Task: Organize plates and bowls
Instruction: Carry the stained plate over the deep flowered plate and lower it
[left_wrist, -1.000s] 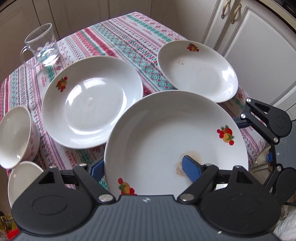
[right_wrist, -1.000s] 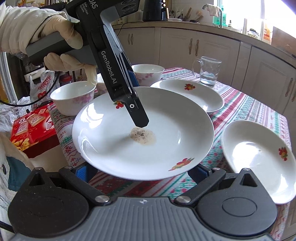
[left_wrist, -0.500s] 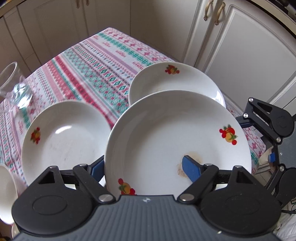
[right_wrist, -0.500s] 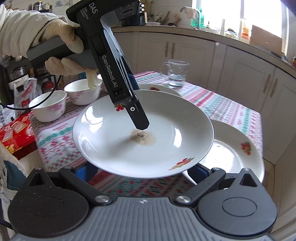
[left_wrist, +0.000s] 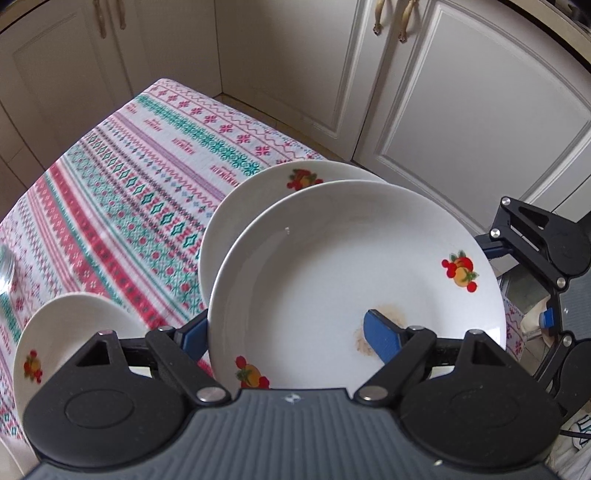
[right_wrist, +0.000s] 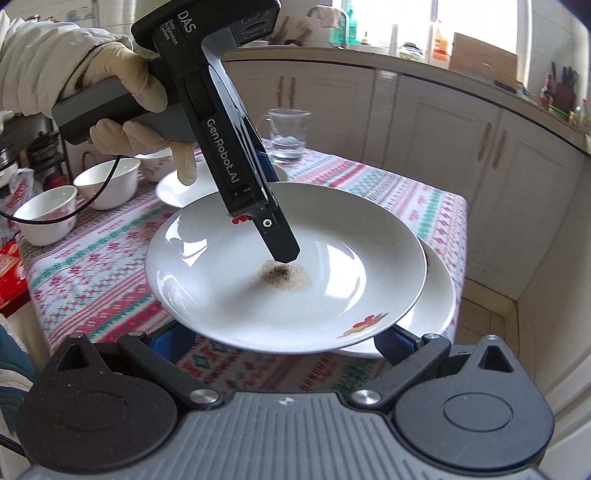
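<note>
- Held plate (left_wrist: 332, 266): white, fruit decals on the rim, a brown speckled stain near its centre; carried above the table, over its far corner.
- Left gripper (left_wrist: 288, 338): clamped on the held plate's near rim, one blue finger (left_wrist: 380, 341) lying on the upper face by the stain, the other under the rim. In the right wrist view it reaches in from above, gripped by a gloved hand (right_wrist: 129, 99).
- Right gripper (right_wrist: 284, 341): fingers spread wide beneath the held plate, blue pads at either side under its rim; whether they touch it cannot be told.
- Second plate (left_wrist: 258, 192): white, same decal, lying on the tablecloth (left_wrist: 147, 177) right below the held plate and mostly covered by it.
- Third plate (left_wrist: 62, 332): at the left, partly hidden behind the left gripper's body.
- Two white bowls (right_wrist: 46, 219), (right_wrist: 107, 182): on the table's left side in the right wrist view, well apart from the held plate; a third bowl sits behind the hand.
- Glass jug (right_wrist: 286, 134): clear, handled, a little water inside, at the table's far edge.
- Cream cabinet doors (left_wrist: 461, 110): close behind the table corner.
</note>
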